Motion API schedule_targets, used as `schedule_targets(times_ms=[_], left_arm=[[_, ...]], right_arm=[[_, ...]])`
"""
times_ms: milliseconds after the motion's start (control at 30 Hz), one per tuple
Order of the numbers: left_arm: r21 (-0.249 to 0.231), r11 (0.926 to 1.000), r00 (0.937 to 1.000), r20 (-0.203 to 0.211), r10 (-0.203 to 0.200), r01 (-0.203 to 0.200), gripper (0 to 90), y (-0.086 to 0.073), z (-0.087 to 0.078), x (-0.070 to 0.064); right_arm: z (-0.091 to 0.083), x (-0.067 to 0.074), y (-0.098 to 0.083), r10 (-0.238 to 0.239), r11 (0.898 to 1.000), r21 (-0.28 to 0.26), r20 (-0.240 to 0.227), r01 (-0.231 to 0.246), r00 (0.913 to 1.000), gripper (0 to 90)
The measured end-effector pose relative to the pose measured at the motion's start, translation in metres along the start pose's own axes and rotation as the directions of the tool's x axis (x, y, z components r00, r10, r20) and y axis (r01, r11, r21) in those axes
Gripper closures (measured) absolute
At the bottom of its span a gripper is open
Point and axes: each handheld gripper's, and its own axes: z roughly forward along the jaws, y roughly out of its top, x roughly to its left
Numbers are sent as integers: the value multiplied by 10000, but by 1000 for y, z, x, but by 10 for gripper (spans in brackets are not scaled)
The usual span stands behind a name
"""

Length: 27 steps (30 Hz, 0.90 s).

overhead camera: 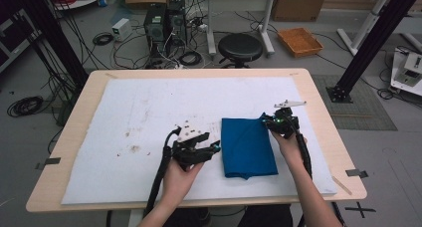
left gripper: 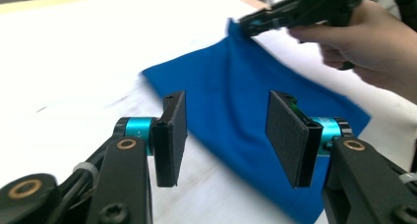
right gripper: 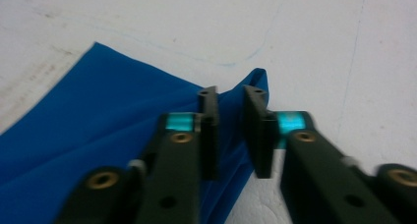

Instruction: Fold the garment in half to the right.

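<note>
Blue cloth (overhead camera: 248, 146) folded on the white mat (overhead camera: 149, 112) of the bench (overhead camera: 318, 95) — one corner pinched.

Right hand-held gripper (overhead camera: 275, 121) clamped on the far right corner of the cloth, fabric bunched up between the narrowly set jaws in the right gripper view. Left hand-held gripper (overhead camera: 215, 148) just off the cloth's left edge, jaws standing apart, nothing between them — pads (left gripper: 173, 135) clear of the fabric in the left gripper view. Cloth lying flat right of the mat's middle, near edge folded. Brown stains (overhead camera: 133, 148) on the mat, well to the left.
</note>
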Motion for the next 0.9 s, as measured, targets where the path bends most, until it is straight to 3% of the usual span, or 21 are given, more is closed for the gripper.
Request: schedule_targets(times_ms=[300, 433, 533, 700, 800, 900], left_arm=[[-13, 9991, 9985, -333, -432, 432, 504, -14, -19, 24], [-76, 9987, 9979, -412, -503, 501, 504, -15, -22, 28], [-92, 9985, 9976, -437, -538, 534, 504, -16, -26, 31], [-139, 9987, 9970, -602, -490, 482, 504, -18, -34, 38], [-140, 9990, 9963, -749, -429, 419, 503, -22, -39, 42], [-115, 9993, 9955, -875, -372, 363, 501, -28, -45, 43]], right_arm=[[-4, -15, -8, 653, 9976, -232, 349, -646, 9973, 893], [-6, -18, -9, 960, 9953, -198, 557, -950, 9938, 842], [-12, -20, -12, 1416, 9894, -382, 363, -1403, 9893, 752], [-47, -10, -31, 1232, 9883, -895, -134, -1239, 9923, 669], [-72, 4, -53, 943, 9894, -1087, -185, -958, 9954, 622], [-92, 21, -77, 803, 9911, -1012, -635, -865, 9947, 612]])
